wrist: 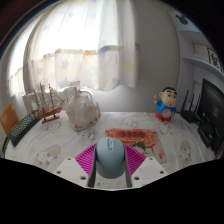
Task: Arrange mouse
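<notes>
A light blue-grey computer mouse [110,156] sits between my gripper's [111,163] two fingers, and both magenta pads [88,158] press against its sides. It appears lifted a little above the table [60,140], just in front of an orange-red mouse pad [130,133] with a picture on it that lies beyond the fingers.
The table has a white patterned cloth. A model sailing ship [45,103] and a clear glass teapot [80,107] stand at the far left. A cartoon boy figurine [166,103] stands at the far right, with dark equipment [210,115] beyond it. A curtained window is behind.
</notes>
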A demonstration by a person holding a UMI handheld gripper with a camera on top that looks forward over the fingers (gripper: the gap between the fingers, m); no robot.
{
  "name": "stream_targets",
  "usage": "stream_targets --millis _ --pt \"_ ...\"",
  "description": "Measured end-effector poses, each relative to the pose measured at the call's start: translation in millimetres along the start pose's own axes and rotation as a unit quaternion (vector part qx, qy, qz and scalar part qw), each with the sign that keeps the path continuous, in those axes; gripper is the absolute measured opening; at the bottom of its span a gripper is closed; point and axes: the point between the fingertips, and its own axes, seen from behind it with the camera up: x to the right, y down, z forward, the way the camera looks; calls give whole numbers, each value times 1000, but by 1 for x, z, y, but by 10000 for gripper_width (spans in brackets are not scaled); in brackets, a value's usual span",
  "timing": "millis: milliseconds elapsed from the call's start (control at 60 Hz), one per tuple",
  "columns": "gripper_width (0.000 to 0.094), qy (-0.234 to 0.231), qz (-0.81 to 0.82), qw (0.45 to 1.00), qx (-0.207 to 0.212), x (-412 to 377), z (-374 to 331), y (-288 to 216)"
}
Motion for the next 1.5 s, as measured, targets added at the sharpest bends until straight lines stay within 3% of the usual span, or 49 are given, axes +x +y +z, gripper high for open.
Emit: stream_targets --millis 100,200,367,517,583,633,667,700,933,1167,1500 --pt "422 18 11 999 35 24 12 -63" --pt "421 47 20 998 38 60 52 -80" --pt "421 51 51 997 -21 93 131 -17" --pt "437 50 49 996 -62 103 159 44" --pt "526 47 36 997 -52 103 158 45" --pt "726 55 21 996 -66 106 154 48" --pt "872 56 20 996 -69 107 148 44" --pt "830 54 22 996 -71 105 139 39" --pt "848 59 28 992 -104 93 -24 8" --pt "846 55 33 988 -138 77 -199 36" --pt "847 67 42 989 -127 83 -273 61"
